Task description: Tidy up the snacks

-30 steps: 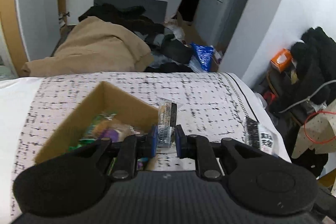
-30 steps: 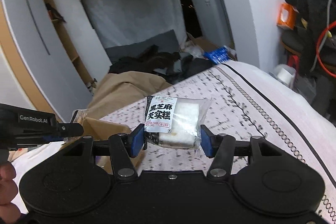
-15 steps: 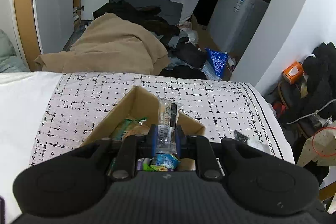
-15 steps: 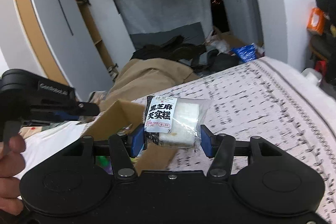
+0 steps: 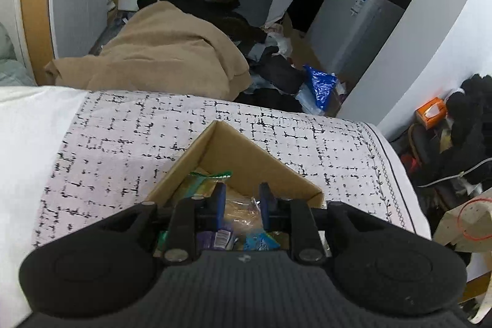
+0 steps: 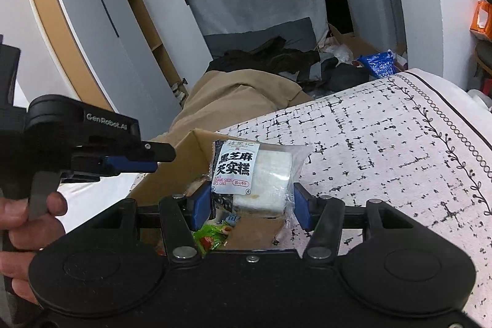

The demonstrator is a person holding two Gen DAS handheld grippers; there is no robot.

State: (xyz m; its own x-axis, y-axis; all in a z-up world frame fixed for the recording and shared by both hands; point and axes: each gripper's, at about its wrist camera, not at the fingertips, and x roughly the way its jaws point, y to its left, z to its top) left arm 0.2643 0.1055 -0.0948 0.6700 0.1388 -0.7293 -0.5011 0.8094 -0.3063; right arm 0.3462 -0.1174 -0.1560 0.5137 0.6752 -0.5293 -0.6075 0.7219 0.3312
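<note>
An open cardboard box [image 5: 261, 154] sits on the patterned bedspread [image 5: 129, 137] with several snack packets inside, among them a green one [image 5: 209, 176] and a blue one [image 5: 259, 242]. My left gripper [image 5: 242, 204] hovers over the box, open, with nothing between its blue pads. My right gripper [image 6: 252, 206] is shut on a black sesame rice cake packet [image 6: 252, 172], held upright just above the box's near right edge [image 6: 190, 162]. In the right wrist view the left gripper [image 6: 153, 159] reaches in from the left, held by a hand [image 6: 27, 220].
The bedspread [image 6: 384, 162] stretches right of the box. Beyond the bed lie a tan blanket [image 5: 166, 51], dark clothes and a blue bag [image 5: 319, 85] on the floor. A small fridge [image 5: 353, 20] stands at the back. Clutter and an orange box [image 5: 430, 111] sit to the right.
The left gripper moved over the box and opened, letting go of the narrow packet it held. The right gripper carried the rice cake packet leftward to the box.
</note>
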